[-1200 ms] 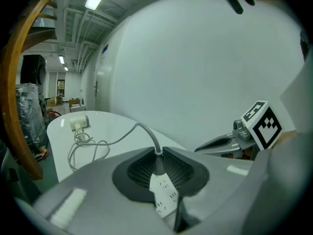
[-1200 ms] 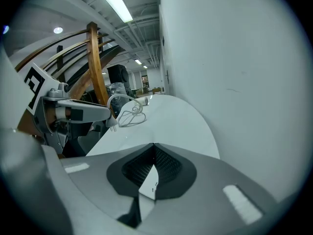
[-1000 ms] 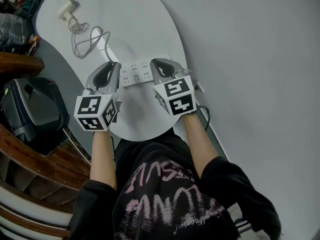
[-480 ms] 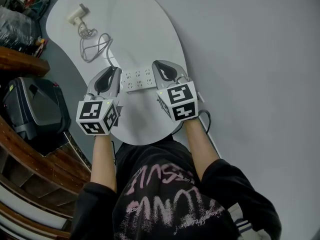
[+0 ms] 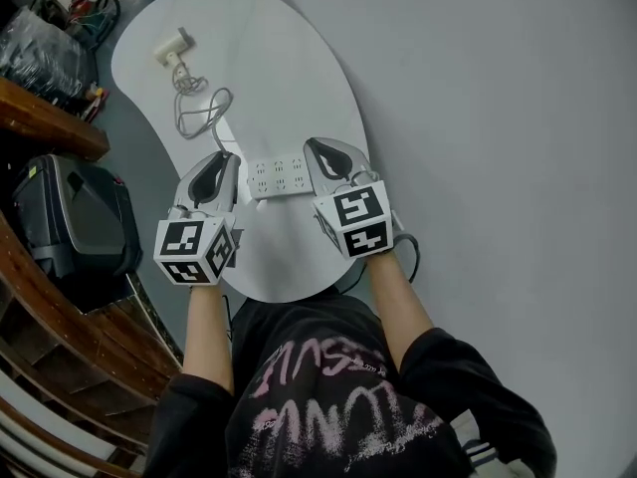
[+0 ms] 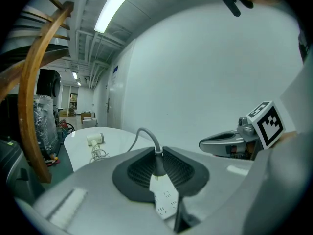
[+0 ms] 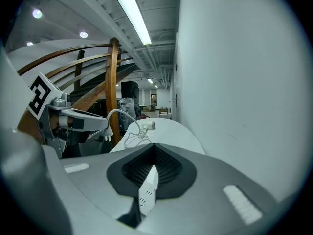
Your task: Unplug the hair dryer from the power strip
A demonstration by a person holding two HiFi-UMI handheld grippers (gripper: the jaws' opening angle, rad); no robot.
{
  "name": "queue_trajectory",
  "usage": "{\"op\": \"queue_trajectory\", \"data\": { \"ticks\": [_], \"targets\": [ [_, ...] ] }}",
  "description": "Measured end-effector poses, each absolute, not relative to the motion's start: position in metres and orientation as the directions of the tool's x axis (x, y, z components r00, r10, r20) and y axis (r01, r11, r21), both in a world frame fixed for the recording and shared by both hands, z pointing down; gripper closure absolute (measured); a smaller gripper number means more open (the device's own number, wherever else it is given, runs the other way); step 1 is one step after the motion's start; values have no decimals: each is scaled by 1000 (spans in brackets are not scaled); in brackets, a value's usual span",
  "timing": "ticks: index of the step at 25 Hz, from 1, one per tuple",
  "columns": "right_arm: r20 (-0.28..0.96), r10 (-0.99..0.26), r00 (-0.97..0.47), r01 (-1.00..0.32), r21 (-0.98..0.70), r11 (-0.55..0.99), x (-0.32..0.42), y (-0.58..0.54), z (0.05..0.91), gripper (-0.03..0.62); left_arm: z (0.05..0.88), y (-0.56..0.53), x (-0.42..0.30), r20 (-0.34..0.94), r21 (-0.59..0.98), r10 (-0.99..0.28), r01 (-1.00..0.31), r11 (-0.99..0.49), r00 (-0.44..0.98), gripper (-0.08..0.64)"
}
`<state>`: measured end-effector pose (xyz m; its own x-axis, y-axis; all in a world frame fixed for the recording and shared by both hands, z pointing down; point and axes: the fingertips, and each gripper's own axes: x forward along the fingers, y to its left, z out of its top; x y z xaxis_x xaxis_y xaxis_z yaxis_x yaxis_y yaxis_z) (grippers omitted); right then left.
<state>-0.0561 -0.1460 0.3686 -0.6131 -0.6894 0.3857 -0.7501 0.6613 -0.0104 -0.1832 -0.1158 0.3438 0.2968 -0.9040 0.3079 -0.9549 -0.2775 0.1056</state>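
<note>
Your left gripper: ribbed black pads pinched together on grey plug at left end of power strip. Your right gripper: same ribbed pads, clamped on strip's opposite end.

One power strip: flat white plastic bar, rows of small sockets, lying on table between your two grippers.

One hair dryer: small, cream, L-shaped, at table's far end, well apart from strip.

One grey cord: thin, loosely looped, runs from dryer to plug.

Table: smooth white top, rounded outline.
</note>
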Motion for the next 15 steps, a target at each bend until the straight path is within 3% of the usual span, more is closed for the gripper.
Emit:
{"op": "queue_trajectory", "data": {
  "ticks": [15],
  "targets": [
    [293, -689, -663, -714, 31, 699, -51, -132, 324, 572, 304, -90, -186, 218, 74, -953, -977, -198, 210, 505]
  ]
}}
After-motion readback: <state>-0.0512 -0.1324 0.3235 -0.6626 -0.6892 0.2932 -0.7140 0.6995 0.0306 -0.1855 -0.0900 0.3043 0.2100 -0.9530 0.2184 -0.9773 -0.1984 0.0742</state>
